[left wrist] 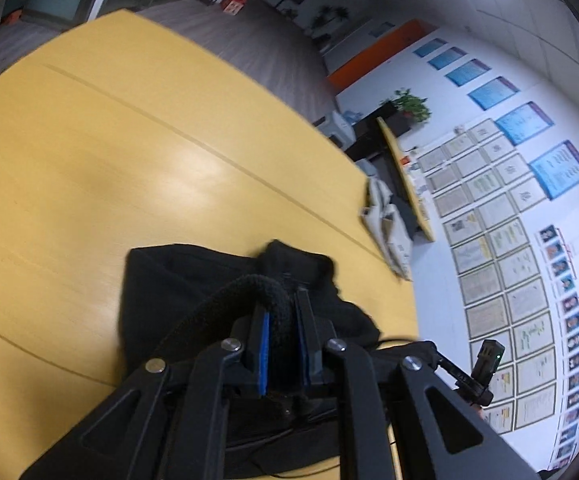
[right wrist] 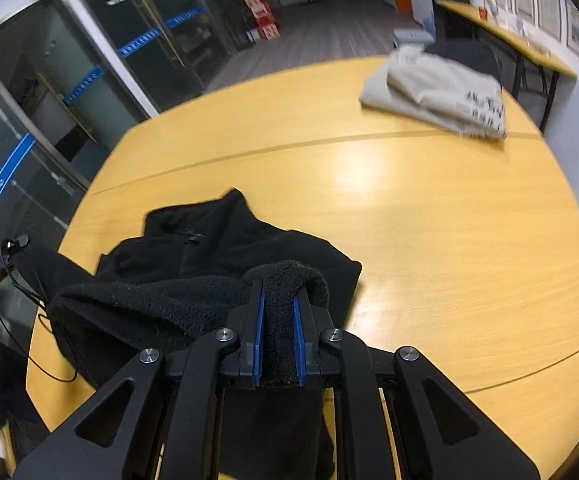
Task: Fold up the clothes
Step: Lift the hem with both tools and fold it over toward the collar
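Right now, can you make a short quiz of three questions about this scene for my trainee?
1. True or false: both grippers are shut on the black fleece.
2. Which garment lies folded at the table's far edge? A) beige B) red C) striped
3. Fill in: the fleece's collar points ___ from the right gripper.

Key:
1. True; the left gripper also pinches it.
2. A, the beige garment.
3. Away.

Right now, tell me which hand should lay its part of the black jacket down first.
Probably the right: its gripper holds fleece already draped over the jacket on the table. The left gripper holds a rolled edge.
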A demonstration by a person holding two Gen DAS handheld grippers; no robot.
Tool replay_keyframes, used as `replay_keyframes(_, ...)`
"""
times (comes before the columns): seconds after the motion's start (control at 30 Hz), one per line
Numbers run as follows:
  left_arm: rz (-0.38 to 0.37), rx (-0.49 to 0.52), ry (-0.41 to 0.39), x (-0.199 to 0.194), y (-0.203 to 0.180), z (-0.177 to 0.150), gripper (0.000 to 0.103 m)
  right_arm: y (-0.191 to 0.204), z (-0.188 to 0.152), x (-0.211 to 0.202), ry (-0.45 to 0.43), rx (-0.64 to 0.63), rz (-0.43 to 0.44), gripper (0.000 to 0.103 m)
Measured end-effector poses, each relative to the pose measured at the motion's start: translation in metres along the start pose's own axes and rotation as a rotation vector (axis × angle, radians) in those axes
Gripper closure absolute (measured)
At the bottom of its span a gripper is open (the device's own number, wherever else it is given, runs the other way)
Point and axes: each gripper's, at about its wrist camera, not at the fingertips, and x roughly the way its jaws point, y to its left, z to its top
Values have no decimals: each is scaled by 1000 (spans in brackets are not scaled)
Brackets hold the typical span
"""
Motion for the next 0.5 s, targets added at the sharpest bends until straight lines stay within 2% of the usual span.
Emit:
replay_keyframes(0.2, -5, -55, 41, 41, 52, 14, 92, -18, 7, 54, 57, 67, -28, 92)
replay_keyframes(0.5, -9, -77, 96, 84, 92, 29, 91, -34, 9, 100, 110, 98, -90, 91)
